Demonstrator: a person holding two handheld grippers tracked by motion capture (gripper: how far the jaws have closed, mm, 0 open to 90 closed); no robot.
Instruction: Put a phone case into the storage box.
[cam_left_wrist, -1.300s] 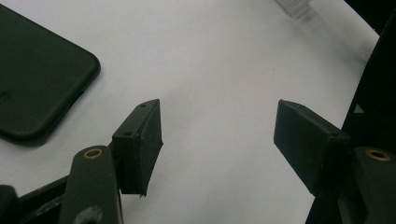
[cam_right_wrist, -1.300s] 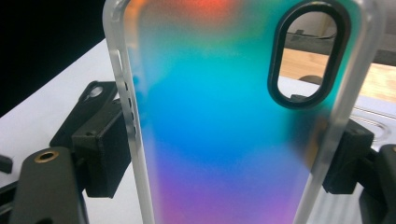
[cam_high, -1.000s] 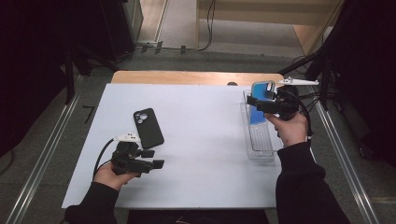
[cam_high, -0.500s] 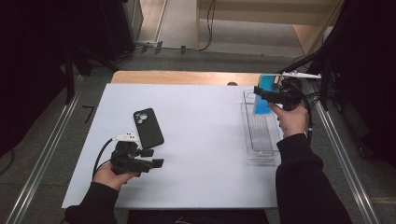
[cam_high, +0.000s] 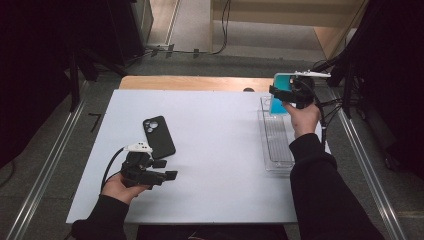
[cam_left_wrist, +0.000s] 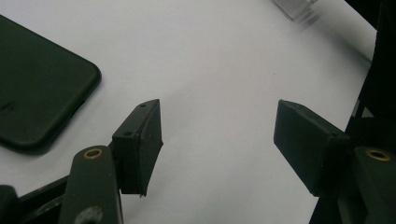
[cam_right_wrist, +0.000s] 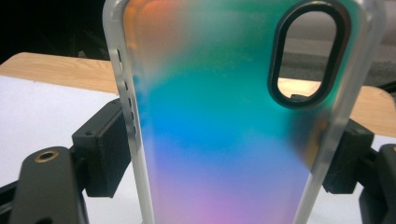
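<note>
My right gripper (cam_high: 281, 96) is shut on an iridescent teal-to-pink phone case (cam_high: 281, 87), held upright above the far end of a clear tray (cam_high: 276, 150). In the right gripper view the phone case (cam_right_wrist: 224, 116) stands between both pads, with its oval camera hole at upper right. A black phone (cam_high: 159, 136) lies camera side up on the white table (cam_high: 220, 150), left of centre. My left gripper (cam_high: 167, 170) rests low at the front left, just below the phone, jaws open and empty. In the left gripper view the black phone (cam_left_wrist: 37, 88) lies to the left of the left gripper (cam_left_wrist: 217, 135).
The clear ribbed tray runs along the table's right side. A wooden board edge (cam_high: 195, 83) borders the far side of the table. Metal rails (cam_high: 45, 170) flank the table on the floor. Cables (cam_high: 220, 30) lie beyond the far edge.
My right gripper has carried the phone case away from me, toward the tray's far end, and tipped it more upright. The left gripper and black phone have stayed put.
</note>
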